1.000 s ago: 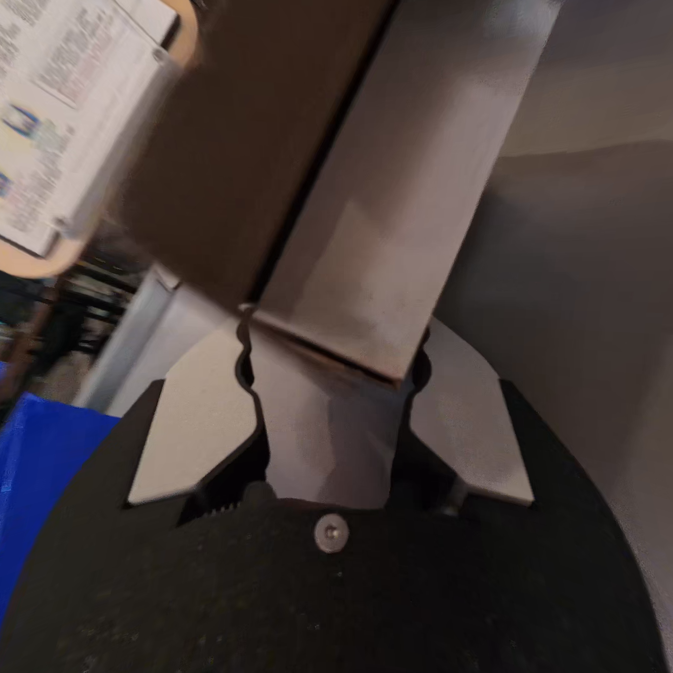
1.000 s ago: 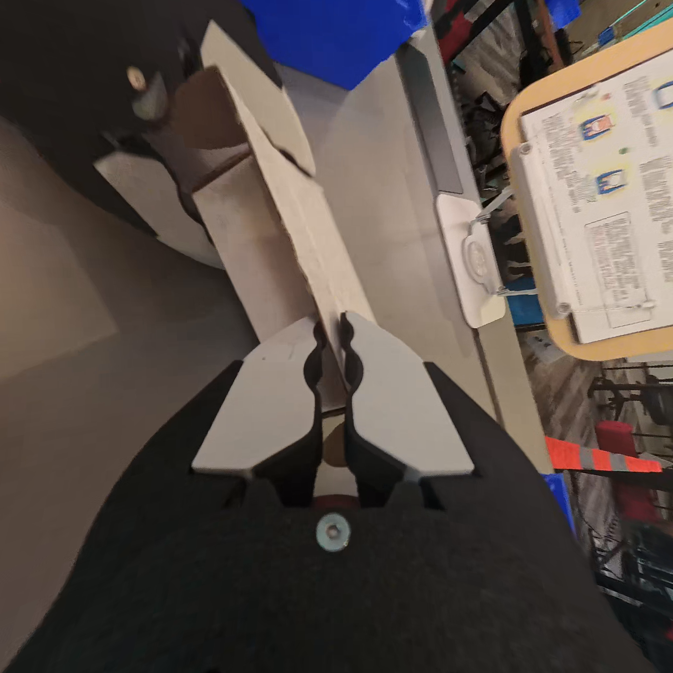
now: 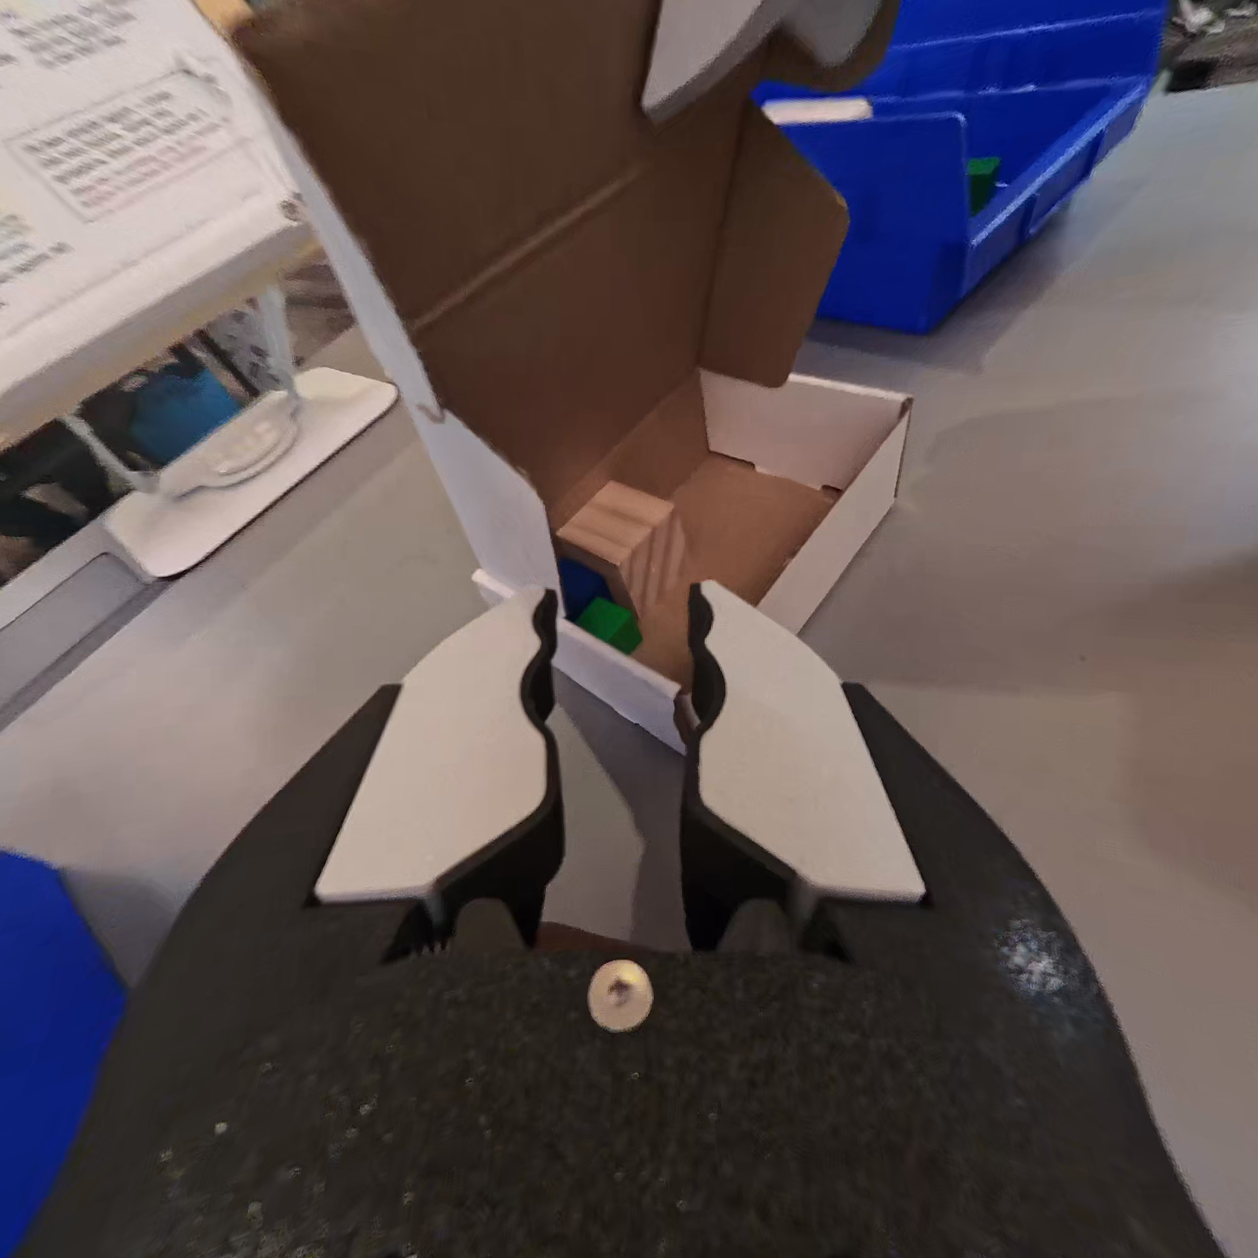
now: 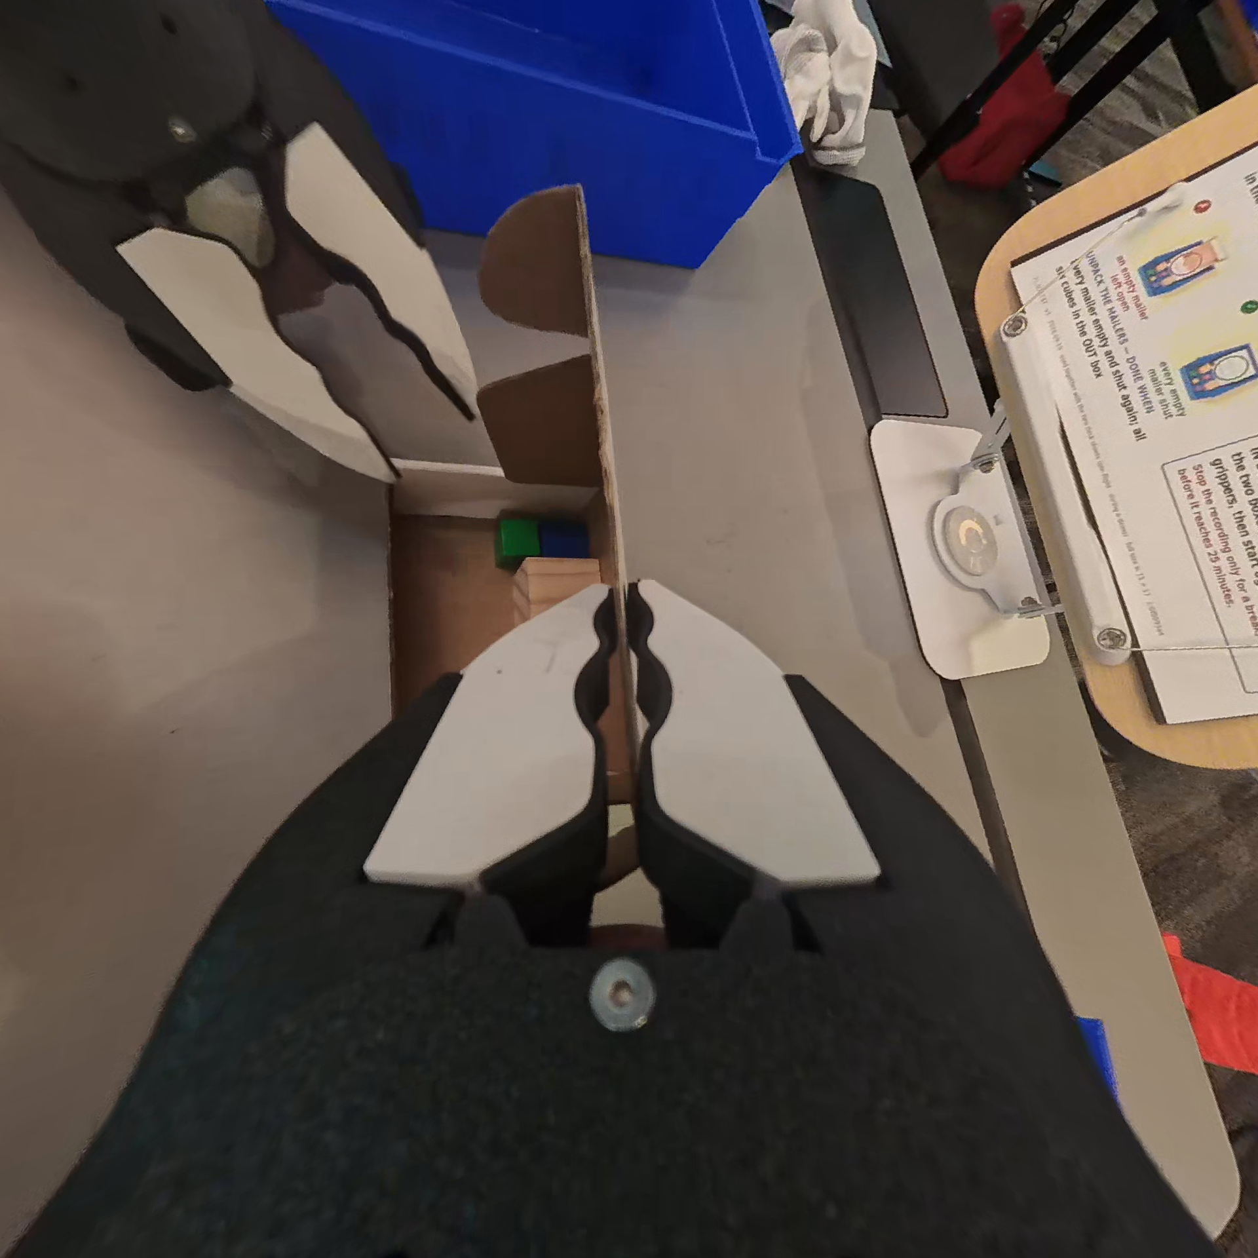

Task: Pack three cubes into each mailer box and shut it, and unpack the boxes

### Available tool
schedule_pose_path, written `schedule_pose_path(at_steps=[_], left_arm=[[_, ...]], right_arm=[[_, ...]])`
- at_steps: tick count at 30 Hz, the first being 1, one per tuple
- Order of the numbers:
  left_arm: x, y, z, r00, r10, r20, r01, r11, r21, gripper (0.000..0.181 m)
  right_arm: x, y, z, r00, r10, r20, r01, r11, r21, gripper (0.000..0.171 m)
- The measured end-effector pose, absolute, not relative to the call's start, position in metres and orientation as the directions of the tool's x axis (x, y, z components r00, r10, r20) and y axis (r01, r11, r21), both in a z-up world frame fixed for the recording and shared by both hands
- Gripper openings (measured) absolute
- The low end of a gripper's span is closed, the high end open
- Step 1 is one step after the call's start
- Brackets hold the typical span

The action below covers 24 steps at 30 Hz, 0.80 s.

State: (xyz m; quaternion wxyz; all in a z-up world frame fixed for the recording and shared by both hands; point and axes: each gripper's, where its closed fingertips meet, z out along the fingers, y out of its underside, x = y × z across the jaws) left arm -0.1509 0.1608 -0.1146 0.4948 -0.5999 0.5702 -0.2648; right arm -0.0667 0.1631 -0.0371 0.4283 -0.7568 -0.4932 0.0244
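Right hand-held gripper [image 4: 623,599]: I have it pinched tight on the mailer box lid [image 4: 599,381], which stands upright and edge-on between the fingers.
Left hand-held gripper [image 3: 621,606]: I have it parted about a finger's breadth with nothing held, tips hovering over the near short end of the box; the right wrist view shows it [image 4: 381,381] at the far end, apart from the lid.
Mailer box [image 3: 858,490]: white outside, brown inside, open, resting on the grey counter [image 3: 1021,613] near the counter's edge that faces the printed sheet.
Lid side flaps: two rounded brown flaps [image 4: 538,415] stick out from the lid toward the box interior.
Wooden cube [image 3: 623,527]: plain wood, inside the box against the lid-side wall.
Blue cube [image 4: 563,541]: inside, in the corner by the lid wall, touching the wooden cube.
Green cube [image 3: 609,623]: inside, just beside the blue one, touching it.
Blue bin [image 3: 987,224]: on the counter beyond the box, a green cube [image 3: 984,180] visible in it.
Second blue bin [image 4: 565,102]: on the counter just past the box's far end.
Printed sheet [image 4: 1157,442]: clipped on a white stand [image 4: 966,551] at the counter edge, sheet lying over a tan round-edged table [image 4: 1007,286].
White cloth [image 4: 834,88]: bunched at the counter's far edge by the bin.
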Motion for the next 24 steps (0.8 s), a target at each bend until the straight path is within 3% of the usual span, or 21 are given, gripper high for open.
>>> schedule_pose_path(at_steps=[1,6,8,11,15,21,24], left_arm=[[-0.147,0.161,-0.122,0.168,-0.959,-0.228,-0.451,0.131,-0.883,0.032],[-0.139,0.161,-0.145,0.092,-0.994,-0.063,-0.475,0.011,-0.880,0.027],[-0.138,0.160,-0.146,0.107,-0.992,-0.071,-0.460,0.014,-0.888,0.026],[-0.135,0.149,-0.151,0.093,-0.993,-0.070,-0.472,0.018,-0.881,0.000],[-0.136,0.155,-0.151,0.153,-0.984,-0.088,-0.473,0.005,-0.881,0.000],[-0.136,0.152,-0.152,0.167,-0.983,-0.074,-0.477,-0.015,-0.879,0.000],[-0.135,0.146,-0.151,0.182,-0.980,-0.077,-0.475,-0.019,-0.880,0.000]], right_arm=[[-0.066,0.164,-0.036,0.511,0.767,0.389,0.728,-0.144,-0.671,0.002],[-0.048,0.188,-0.030,0.553,0.715,0.427,0.728,-0.165,-0.666,0.002],[-0.030,0.214,-0.034,0.576,0.669,0.470,0.759,-0.224,-0.612,0.002],[-0.009,0.253,-0.058,0.565,0.669,0.483,0.806,-0.324,-0.495,0.003],[-0.018,0.283,-0.070,0.528,0.746,0.405,0.831,-0.356,-0.428,0.003],[-0.016,0.308,-0.127,0.314,0.846,0.432,0.946,-0.315,-0.070,0.002],[-0.028,0.316,-0.156,0.315,0.874,0.370,0.945,-0.325,-0.036,0.007]])
